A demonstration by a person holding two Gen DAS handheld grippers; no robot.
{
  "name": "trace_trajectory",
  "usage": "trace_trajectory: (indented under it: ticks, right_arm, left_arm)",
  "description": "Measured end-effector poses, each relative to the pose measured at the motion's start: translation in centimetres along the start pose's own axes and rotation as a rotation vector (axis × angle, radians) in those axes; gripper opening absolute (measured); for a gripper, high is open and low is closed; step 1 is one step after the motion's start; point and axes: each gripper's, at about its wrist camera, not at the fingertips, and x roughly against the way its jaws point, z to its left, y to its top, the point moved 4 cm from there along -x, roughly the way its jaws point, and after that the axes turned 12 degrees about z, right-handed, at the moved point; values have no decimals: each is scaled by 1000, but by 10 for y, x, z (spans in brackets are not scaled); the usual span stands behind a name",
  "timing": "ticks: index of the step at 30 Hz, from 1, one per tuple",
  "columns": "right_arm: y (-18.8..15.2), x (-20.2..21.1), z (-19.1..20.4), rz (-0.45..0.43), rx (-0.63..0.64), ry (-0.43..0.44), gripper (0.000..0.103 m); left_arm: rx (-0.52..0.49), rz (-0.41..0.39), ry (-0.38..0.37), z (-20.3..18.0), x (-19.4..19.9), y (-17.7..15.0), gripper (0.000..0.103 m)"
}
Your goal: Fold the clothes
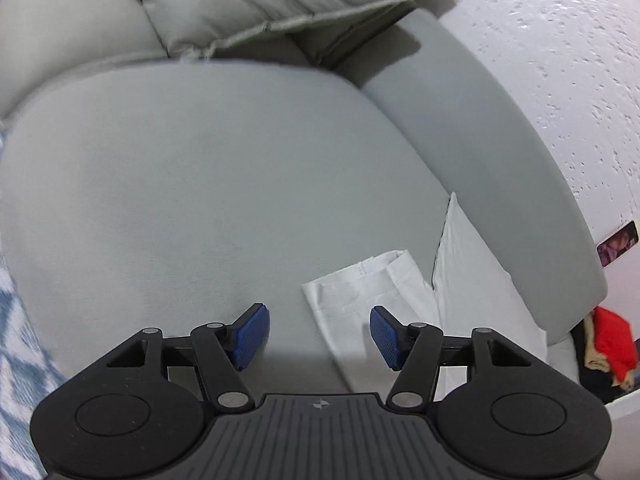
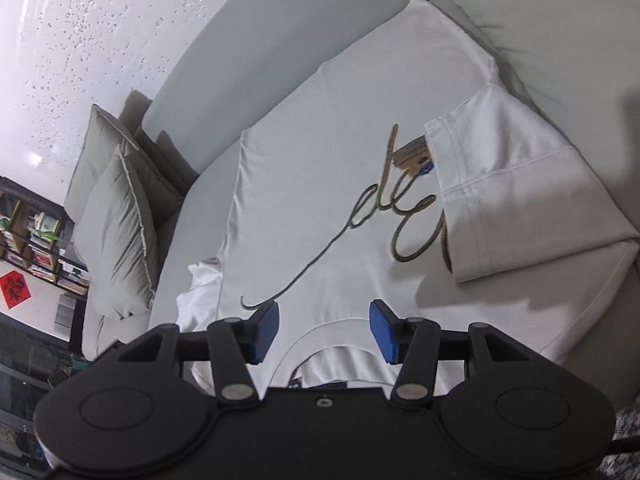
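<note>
A white T-shirt (image 2: 320,184) with gold script lettering lies spread on a grey sofa seat (image 2: 192,184). Its right sleeve (image 2: 516,184) is folded over onto the chest. My right gripper (image 2: 324,332) hovers open just above the collar (image 2: 340,344), with nothing between its blue pads (image 2: 267,332). In the left wrist view only the shirt's other sleeve (image 1: 368,292) and side edge (image 1: 468,280) show at the lower right. My left gripper (image 1: 319,334) stands open over the bare seat beside that sleeve, its right pad (image 1: 386,336) above the sleeve's cloth.
Grey cushions (image 1: 260,4) lean against the sofa back (image 1: 480,152). A textured white wall (image 1: 560,60) rises behind. Red clothing (image 1: 612,344) lies past the sofa's end. A blue-and-white patterned cloth (image 1: 16,340) sits at the left. A bookshelf (image 2: 36,244) stands far left.
</note>
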Motion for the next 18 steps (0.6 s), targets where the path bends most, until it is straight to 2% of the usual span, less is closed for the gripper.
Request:
trace_trajectory:
  ticks: [2,4,5,7,8,11,12,15,18]
  right_arm:
    - [1,-1,-3,-5,-9,-6,49]
    - [1,-1,-6,-11,-19,-12,49]
    - [1,-1,-8,-13,-22,-14,49]
    - [1,-2,-9,-14,-26,-15,49]
    - [0,-1,-10,-14,-26,-14,49]
    - [-1,0,-11,-15,-26,-12,49]
    - [0,1,-12,-17,-23,-10,49]
    - [0,5,-13,-28,-19,-3,49]
    - [0,8,-17,-33,-29,10,49]
  left_arm:
    - [-16,50,-2,-6,-13,6,49]
    - [-41,66,18,-13,-18,8,49]
    - [-50,70,30,-16,-21,9,45]
    - [-55,75,62,-18,-25,13,26]
    - [-51,77,82,-18,-27,14,1]
    - [-80,52,124,-28,-24,14,1]
    - [-124,24,155,-38,-19,12,1]
    - [-301,-97,224,-78,-2,2,1]
    - [-521,-204,248,-133,11,-26,1]
